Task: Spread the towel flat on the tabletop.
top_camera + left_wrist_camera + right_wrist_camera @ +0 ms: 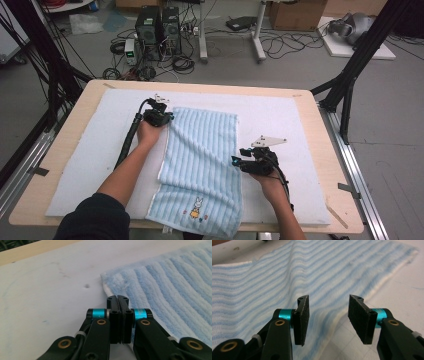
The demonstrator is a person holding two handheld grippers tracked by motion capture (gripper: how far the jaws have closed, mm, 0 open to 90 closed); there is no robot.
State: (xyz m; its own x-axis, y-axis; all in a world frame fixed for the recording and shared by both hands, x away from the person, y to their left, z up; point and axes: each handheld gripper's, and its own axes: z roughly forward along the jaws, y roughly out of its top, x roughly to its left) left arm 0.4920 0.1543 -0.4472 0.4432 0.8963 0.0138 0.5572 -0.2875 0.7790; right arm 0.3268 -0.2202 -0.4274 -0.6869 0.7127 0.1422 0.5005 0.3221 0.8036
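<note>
A pale wooden table (pixel 320 165) takes up the middle of the high view, and a white mat (pixel 95 145) covers most of its top. On the mat lies a light blue striped towel (pixel 202 160), running from the centre of the frame down to the bottom edge, where a small embroidered rabbit (pixel 196 208) sits near its lower hem. The towel's lower end hangs just over the table's near edge. The person's forearms enter from the bottom of the frame. The left gripper (pixel 167 117) sits at the towel's upper left corner; in the left gripper view the left gripper (pixel 117 300) has its jaws pressed together right at the towel's (pixel 170 290) white-edged border, and whether cloth is caught between them cannot be told. The right gripper (pixel 235 162) rests at the towel's right edge, mid-frame; in the right gripper view the right gripper (pixel 328 315) stands with jaws spread apart, the towel's (pixel 287 277) edge lying below the gap, unpinched.
</note>
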